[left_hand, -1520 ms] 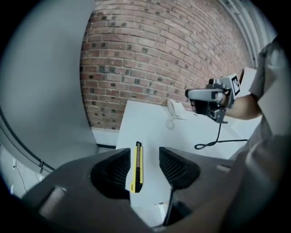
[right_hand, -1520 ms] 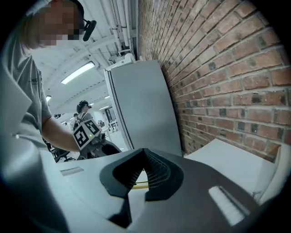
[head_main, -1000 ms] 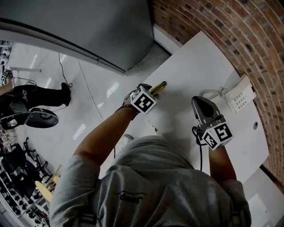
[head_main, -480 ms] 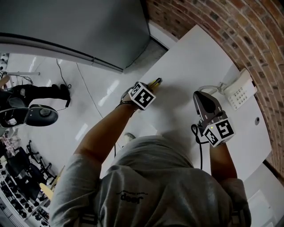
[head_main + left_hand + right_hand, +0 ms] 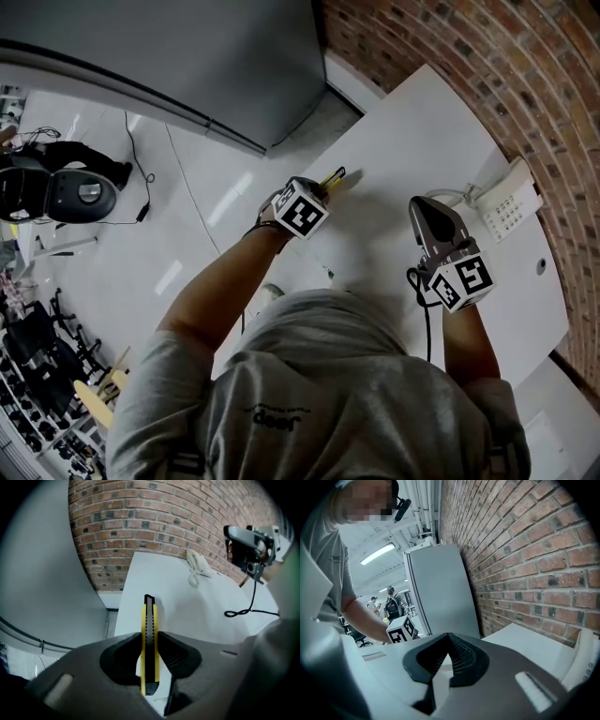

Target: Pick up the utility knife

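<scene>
Utility knife: slim flat stick shape, yellow plastic body, dark ridged slider strip running down the middle, black end cap. Left gripper: matte dark grey plastic, rounded jaws with ribbed pads. Its jaws have just been closing and are now clamping the knife by its two flat yellow sides, roughly mid-length. In the left gripper view the knife is standing edge-on at centre frame. Its tip is sticking out past the jaw tips toward the top, and the black cap is poking out below them. In the head view it is sitting at the left edge of the smooth white table, near frame centre; cannot tell if it is touching the tabletop. Right gripper: same dark ribbed jaws, tips meeting, nothing between them, hovering over the table at lower right of the head view. Rough red-brown brick wall is running behind the table. White boxy telephone is lying at the right.
</scene>
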The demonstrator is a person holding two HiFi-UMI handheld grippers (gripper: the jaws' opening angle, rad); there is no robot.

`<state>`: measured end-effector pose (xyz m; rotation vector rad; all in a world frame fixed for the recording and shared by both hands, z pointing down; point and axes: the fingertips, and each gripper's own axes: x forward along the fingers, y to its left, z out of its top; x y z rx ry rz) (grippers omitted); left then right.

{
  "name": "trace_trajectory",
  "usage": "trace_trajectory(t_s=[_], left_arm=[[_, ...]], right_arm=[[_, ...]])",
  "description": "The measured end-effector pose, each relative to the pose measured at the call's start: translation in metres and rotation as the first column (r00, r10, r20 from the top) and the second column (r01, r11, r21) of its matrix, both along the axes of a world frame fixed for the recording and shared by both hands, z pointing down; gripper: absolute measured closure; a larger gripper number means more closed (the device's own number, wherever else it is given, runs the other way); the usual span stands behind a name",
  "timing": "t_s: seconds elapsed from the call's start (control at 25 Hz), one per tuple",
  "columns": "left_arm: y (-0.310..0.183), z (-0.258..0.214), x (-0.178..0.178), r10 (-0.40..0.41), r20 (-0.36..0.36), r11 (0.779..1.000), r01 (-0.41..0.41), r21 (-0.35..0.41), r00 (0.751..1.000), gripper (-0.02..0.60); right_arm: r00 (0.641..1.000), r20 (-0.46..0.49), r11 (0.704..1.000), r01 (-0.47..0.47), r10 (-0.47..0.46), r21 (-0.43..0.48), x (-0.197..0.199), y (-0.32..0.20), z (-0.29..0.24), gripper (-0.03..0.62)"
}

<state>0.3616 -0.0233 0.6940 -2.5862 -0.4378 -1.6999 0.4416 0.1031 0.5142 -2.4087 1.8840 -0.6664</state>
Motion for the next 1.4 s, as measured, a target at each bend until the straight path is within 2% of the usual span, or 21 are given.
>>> trace_trajectory(t_s=[0.24,0.4,0.56,0.64,0.76,0.88,1.04,1.2,1.4], left_arm=[[-0.020,-0.035,-0.016,-0.062,-0.073,0.998,0.061,-0.017,0.995,0.465],[-0.038,-0.062,-0.027,-0.135,-0.138,0.991,0.132,-0.030,0.981,0.465],[-0.059,-0.091,-0.048,-0.204,-0.211,0.979,0.198,-0.051,0.956,0.465],[-0.072,-0.108,-0.062,-0.240,-0.260,0.971,0.233,-0.058,0.935,0.465],[-0.092,-0.124,-0.094,-0.298,-0.294,0.954,0.292,-0.066,0.908,0.465],[-0.112,-0.144,-0.130,-0.365,-0.332,0.930,0.358,-0.087,0.870,0.465],[-0.140,-0.168,-0.183,-0.454,-0.387,0.887,0.446,-0.117,0.803,0.465],[-0.165,-0.196,-0.241,-0.526,-0.457,0.841,0.517,-0.158,0.717,0.465],[-0.190,-0.219,-0.313,-0.618,-0.506,0.763,0.616,-0.198,0.602,0.465]], right_arm=[[0.999,-0.013,0.999,0.048,-0.048,0.004,-0.017,-0.023,-0.011,0.585],[0.993,-0.036,0.994,0.110,-0.109,0.009,-0.025,-0.044,-0.019,0.585],[0.986,-0.054,0.987,0.158,-0.158,0.006,-0.041,-0.067,-0.029,0.585],[0.981,-0.062,0.983,0.186,-0.185,0.005,-0.054,-0.081,-0.034,0.585],[0.970,-0.074,0.972,0.233,-0.232,0.002,-0.076,-0.102,-0.042,0.585],[0.955,-0.088,0.959,0.284,-0.282,0.001,-0.101,-0.127,-0.049,0.585],[0.929,-0.102,0.934,0.358,-0.356,-0.002,-0.139,-0.161,-0.057,0.585],[0.901,-0.110,0.907,0.420,-0.419,-0.014,-0.182,-0.196,-0.065,0.585],[0.856,-0.115,0.862,0.506,-0.505,-0.023,-0.234,-0.240,-0.072,0.585]])
